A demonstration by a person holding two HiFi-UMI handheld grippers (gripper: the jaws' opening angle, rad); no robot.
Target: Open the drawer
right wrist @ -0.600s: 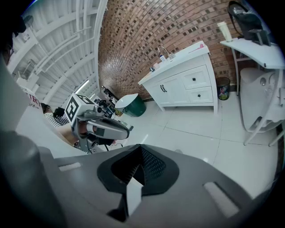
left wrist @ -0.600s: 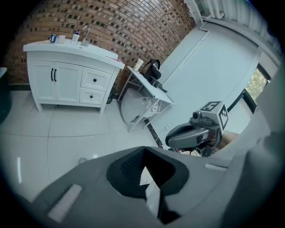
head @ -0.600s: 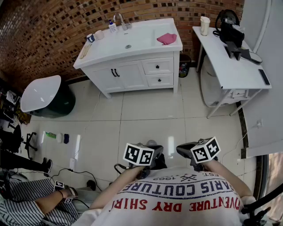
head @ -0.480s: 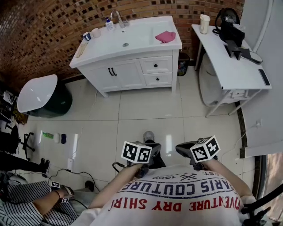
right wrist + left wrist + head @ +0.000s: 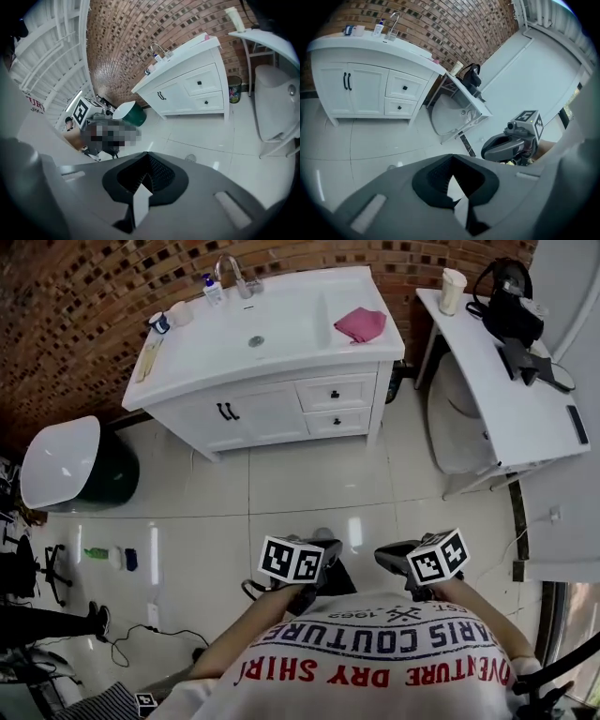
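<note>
A wide tiled floor (image 5: 309, 484) fills most of the head view. Across it, against the brick wall (image 5: 75, 315), stands the white cabinet (image 5: 262, 413). Its top is a surface (image 5: 291, 338) with a sink, where a pink cloth (image 5: 360, 324) lies at the right end.

The task's things are the two drawers stacked at the cabinet's right side, the upper drawer (image 5: 352, 392) over the lower drawer (image 5: 349, 420). Both sit flush and closed, each with one small dark knob (image 5: 337, 393). The task does not say which of the two to open.

The left hand-held gripper (image 5: 451, 178) and the right hand-held gripper (image 5: 146, 180) are held close to the person's body, tilted down and aimed roughly at the cabinet. Both are closed on nothing, probably because there is nothing to grasp yet. They are well apart from the drawers, so the job looks like it is at the approach stage. The jaws would have to part before taking so small a knob.
</note>
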